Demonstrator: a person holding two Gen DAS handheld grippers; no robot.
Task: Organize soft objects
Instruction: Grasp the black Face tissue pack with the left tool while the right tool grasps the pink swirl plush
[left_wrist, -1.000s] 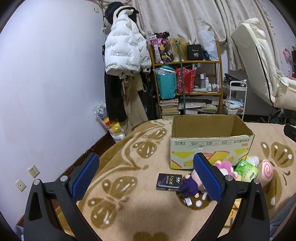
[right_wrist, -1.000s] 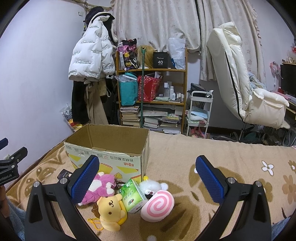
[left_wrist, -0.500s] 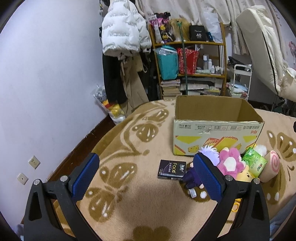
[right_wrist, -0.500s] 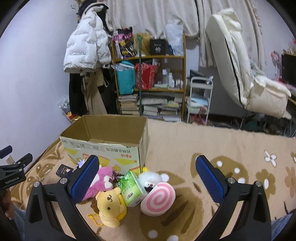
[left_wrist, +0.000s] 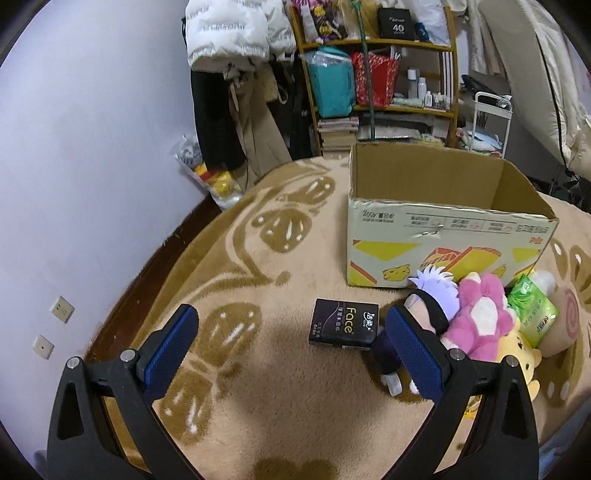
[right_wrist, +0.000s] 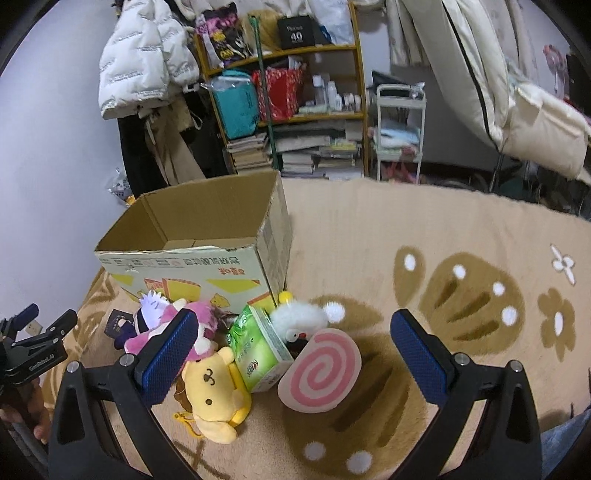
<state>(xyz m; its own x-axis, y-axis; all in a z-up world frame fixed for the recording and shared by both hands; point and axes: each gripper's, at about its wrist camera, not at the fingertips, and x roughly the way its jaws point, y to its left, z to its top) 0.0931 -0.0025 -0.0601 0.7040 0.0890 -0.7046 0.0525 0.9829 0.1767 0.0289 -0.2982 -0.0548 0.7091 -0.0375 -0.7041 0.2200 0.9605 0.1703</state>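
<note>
The soft toys lie in a heap on the blanket-covered bed (right_wrist: 424, 229), pressed up against the front wall of the open cardboard box (right_wrist: 192, 266). In the right wrist view the pink swirl cushion (right_wrist: 320, 373) leans at the right end of the heap, touching the green tissue pack (right_wrist: 258, 350), which stands tilted between it and the yellow dog plush (right_wrist: 212, 391). A white fluffy plush (right_wrist: 299, 316) sits behind the tissue pack, just beside the box's front right corner. The pink plush (right_wrist: 201, 325) and the purple-haired doll (right_wrist: 151, 310) lie at the left end, partly hidden by a gripper finger.

In the left wrist view a black tissue pack (left_wrist: 343, 326) marked "Face" lies flat on the blanket, apart from the box and just left of the doll (left_wrist: 432, 295), with the pink plush (left_wrist: 480, 317) to the doll's right.

The left gripper (left_wrist: 291, 354) hangs above the blanket with its blue pads spread wide, nothing between them. The right gripper (right_wrist: 291, 358) is likewise spread wide above the heap, its left pad in front of the pink plush, and grips nothing.

Beyond the far edge of the bed stand a wooden shelf (right_wrist: 284, 114) crowded with books and bags, and a white puffer jacket (right_wrist: 144, 55) hanging on the wall.
</note>
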